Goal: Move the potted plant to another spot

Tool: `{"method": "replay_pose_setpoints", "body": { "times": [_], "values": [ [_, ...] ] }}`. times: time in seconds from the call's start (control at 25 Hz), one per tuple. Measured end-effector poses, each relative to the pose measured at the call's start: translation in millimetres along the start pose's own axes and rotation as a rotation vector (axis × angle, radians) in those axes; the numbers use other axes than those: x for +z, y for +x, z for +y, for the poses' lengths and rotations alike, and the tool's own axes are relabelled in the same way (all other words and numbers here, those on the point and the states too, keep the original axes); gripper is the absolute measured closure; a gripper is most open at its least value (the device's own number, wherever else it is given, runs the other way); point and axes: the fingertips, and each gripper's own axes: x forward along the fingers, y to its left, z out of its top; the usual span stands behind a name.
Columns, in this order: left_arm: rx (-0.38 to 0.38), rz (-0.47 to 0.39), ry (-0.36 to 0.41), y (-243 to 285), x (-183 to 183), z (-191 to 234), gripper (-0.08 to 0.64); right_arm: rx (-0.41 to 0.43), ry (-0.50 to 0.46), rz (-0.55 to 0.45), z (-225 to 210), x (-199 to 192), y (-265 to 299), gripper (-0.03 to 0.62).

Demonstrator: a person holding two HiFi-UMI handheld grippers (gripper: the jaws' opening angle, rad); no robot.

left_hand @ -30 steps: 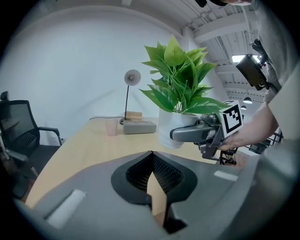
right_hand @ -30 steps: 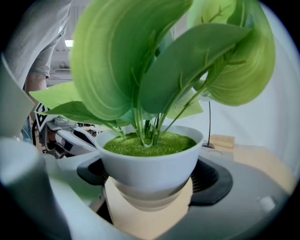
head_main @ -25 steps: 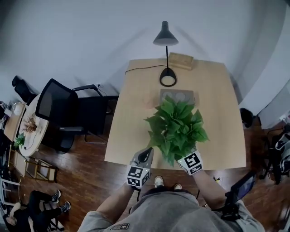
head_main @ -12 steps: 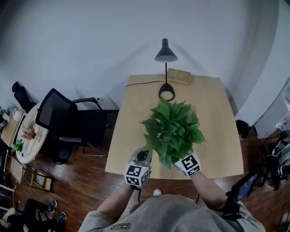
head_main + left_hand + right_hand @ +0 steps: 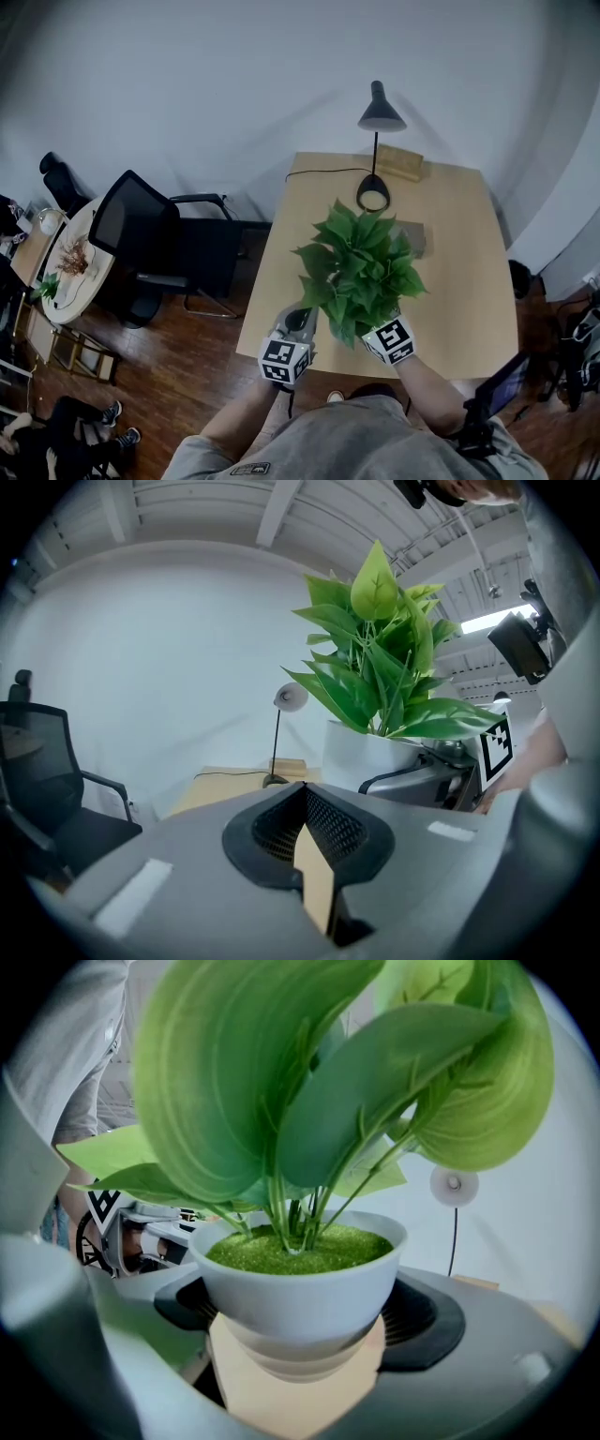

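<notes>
Right gripper (image 5: 300, 1349) still clamped on potted plant (image 5: 361, 267), left gripper (image 5: 303, 834) fingers together, table (image 5: 459, 281) rightward.

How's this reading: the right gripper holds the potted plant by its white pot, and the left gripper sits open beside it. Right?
Not quite. The left gripper is shut, not open: the left gripper view shows its jaws together with nothing between them. The rest stands: the right gripper holds the potted plant by its white pot.
</notes>
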Motion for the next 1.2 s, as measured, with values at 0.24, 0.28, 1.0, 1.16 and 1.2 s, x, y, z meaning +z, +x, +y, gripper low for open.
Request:
{"method": "replay_pose_setpoints", "body": {
  "times": [0.24, 0.28, 1.0, 1.16, 1.2],
  "values": [
    [0.105, 0.004, -0.024, -12.2, -0.9, 38.5, 0.566, 0.096, 0.006, -0.008, 15.4, 2.9, 38.8, 0.075],
    [0.126, 0.006, -0.025, -11.7, -0.5, 44.9, 0.566, 0.114, 0.003, -0.012, 16.0, 3.5, 45.9, 0.075],
    [0.262, 0.028, -0.036, -5.0, 7.6, 134.4, 0.566, 0.258, 0.011, -0.018, 28.8, 6.1, 145.8, 0.075],
    [0.204, 0.044, -0.036, 3.6, 4.5, 167.0, 0.566, 0.205, 0.031, 0.001, 32.0, 1.9, 177.7, 0.075],
    [0.188, 0.043, -0.038, 7.8, 4.4, 176.2, 0.566, 0.191, 0.034, 0.006, 32.1, -0.4, 186.2, 0.075]
  ]
}}
